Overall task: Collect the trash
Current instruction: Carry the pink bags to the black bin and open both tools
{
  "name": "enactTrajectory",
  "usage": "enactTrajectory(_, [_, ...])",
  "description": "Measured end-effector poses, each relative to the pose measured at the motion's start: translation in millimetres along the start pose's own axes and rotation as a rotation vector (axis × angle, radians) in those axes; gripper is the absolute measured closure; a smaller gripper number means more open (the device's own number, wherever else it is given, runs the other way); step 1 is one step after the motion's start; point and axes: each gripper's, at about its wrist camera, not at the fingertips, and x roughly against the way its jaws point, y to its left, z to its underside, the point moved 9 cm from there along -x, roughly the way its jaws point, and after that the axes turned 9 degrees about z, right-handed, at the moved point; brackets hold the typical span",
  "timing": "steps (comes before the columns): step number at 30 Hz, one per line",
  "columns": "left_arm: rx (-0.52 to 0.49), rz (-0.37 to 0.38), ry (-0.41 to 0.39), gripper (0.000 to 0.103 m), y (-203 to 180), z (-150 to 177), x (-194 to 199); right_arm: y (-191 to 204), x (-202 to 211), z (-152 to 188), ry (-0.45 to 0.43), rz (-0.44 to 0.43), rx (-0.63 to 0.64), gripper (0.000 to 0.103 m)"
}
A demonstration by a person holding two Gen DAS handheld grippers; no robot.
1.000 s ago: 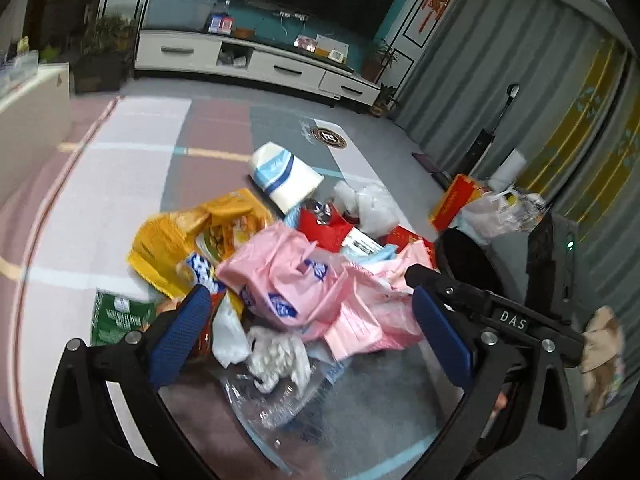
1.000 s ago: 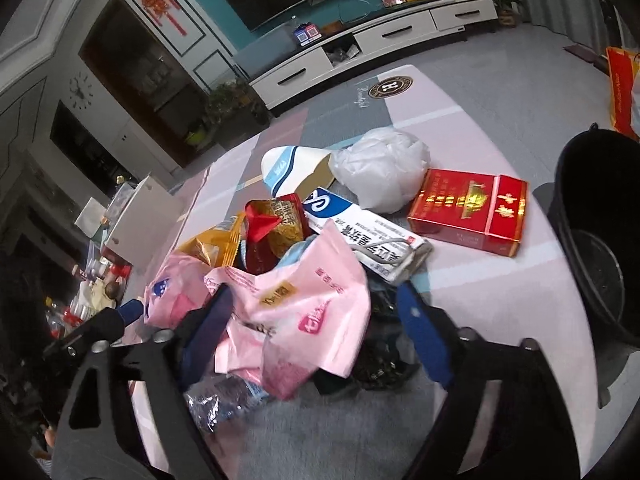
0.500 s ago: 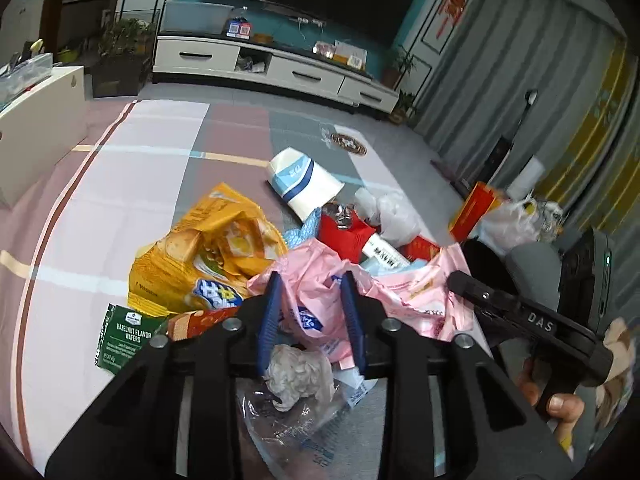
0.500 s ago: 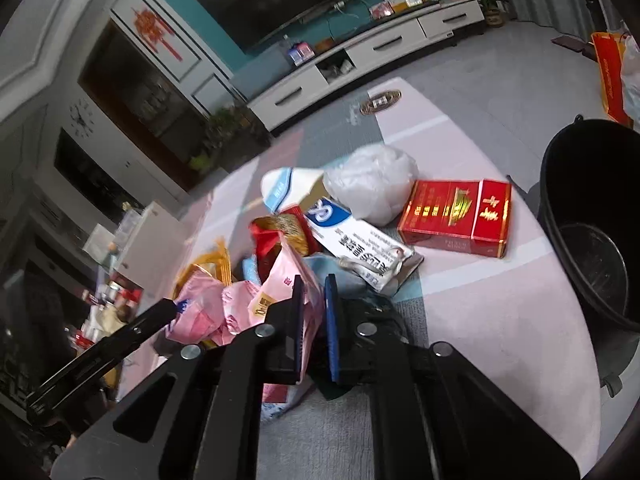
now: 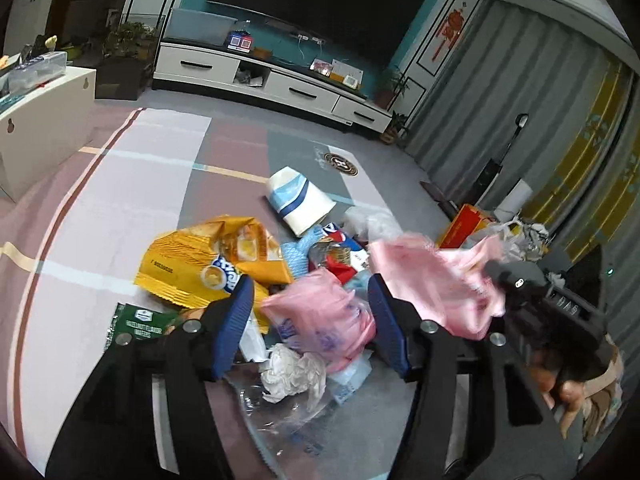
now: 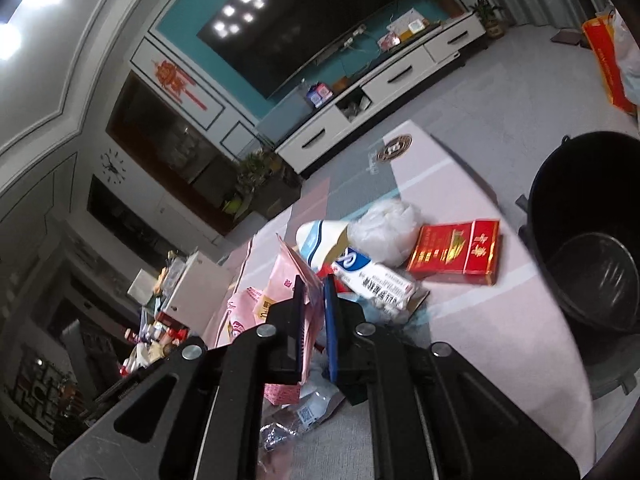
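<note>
A heap of trash lies on the striped mat. In the left wrist view my left gripper [image 5: 310, 285] straddles a pink plastic bag [image 5: 320, 320]. Its jaws are opening and the pads [image 5: 236, 320] stand clear of the bag. A crumpled tissue [image 5: 292, 372] lies just below. My right gripper [image 6: 314, 282] is shut on a pink wrapper [image 6: 288, 276]. The left wrist view shows that pink wrapper [image 5: 436, 280] lifted off the heap, hanging from the right gripper [image 5: 508, 280]. A black bin [image 6: 580, 216] stands at the right.
Around the heap lie a yellow chip bag [image 5: 208, 256], a green wafer packet [image 5: 136, 324], a paper cup [image 5: 298, 204], a red carton [image 6: 456, 252], a white plastic bag [image 6: 384, 228] and a white-blue box [image 6: 372, 276]. A TV cabinet [image 5: 280, 84] stands far back.
The right gripper shut on the pink wrapper and lifted it up off the heap. The left gripper closed toward the pink bag, then spread apart again.
</note>
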Motion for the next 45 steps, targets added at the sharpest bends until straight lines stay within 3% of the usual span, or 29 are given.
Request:
enactTrajectory(5, [-0.084, -0.031, 0.054, 0.043, -12.9, 8.1, -17.7, -12.5, 10.8, -15.2, -0.047, -0.011, -0.06, 0.093])
enactTrajectory(10, [-0.163, -0.085, 0.126, 0.03, -25.0, 18.7, -49.5, -26.1, 14.2, -21.6, -0.063, -0.003, -0.103, 0.093])
enactTrajectory(14, [-0.189, -0.129, 0.162, 0.029, -23.0, 23.3, -72.2, -29.1, 13.8, -20.2, -0.062, 0.01, -0.1, 0.093])
enactTrajectory(15, [-0.192, -0.14, 0.172, 0.029, -21.6, 26.1, -77.3, -30.8, 14.2, -20.6, -0.062, 0.01, -0.102, 0.093])
enactTrajectory(16, [-0.194, -0.148, 0.183, 0.04, -20.3, 29.2, -80.9, -31.9, 14.4, -20.8, -0.062, 0.01, -0.104, 0.093])
enactTrajectory(18, [-0.186, -0.159, 0.193, 0.049, -16.5, 33.5, -83.3, -35.6, 14.2, -21.2, -0.061, 0.01, -0.112, 0.093])
enactTrajectory(19, [-0.175, -0.154, 0.19, 0.054, -15.1, 33.8, -82.8, -36.4, 14.7, -21.0, -0.059, 0.01, -0.115, 0.093])
enactTrajectory(24, [-0.126, -0.126, 0.14, 0.059, -12.6, 26.8, -68.9, -43.7, 20.7, -22.7, -0.068, 0.012, -0.132, 0.093])
enactTrajectory(32, [-0.125, -0.027, -0.023, 0.059, -45.3, -0.2, -19.2, -72.0, 54.3, -39.5, -0.157, 0.038, -0.181, 0.093])
enactTrajectory(37, [-0.192, 0.109, 0.036, 0.058, -116.1, -8.4, -46.9, -115.9, 86.7, -53.4, -0.26, 0.236, -0.193, 0.093])
enactTrajectory(41, [-0.282, 0.181, 0.125, 0.058, -181.4, 2.4, -100.7, -151.4, 109.8, -58.9, -0.323, 0.403, -0.184, 0.093])
enactTrajectory(45, [-0.27, 0.249, 0.229, 0.058, -219.8, 16.6, -156.9, -180.9, 114.3, -61.2, -0.338, 0.562, -0.152, 0.093])
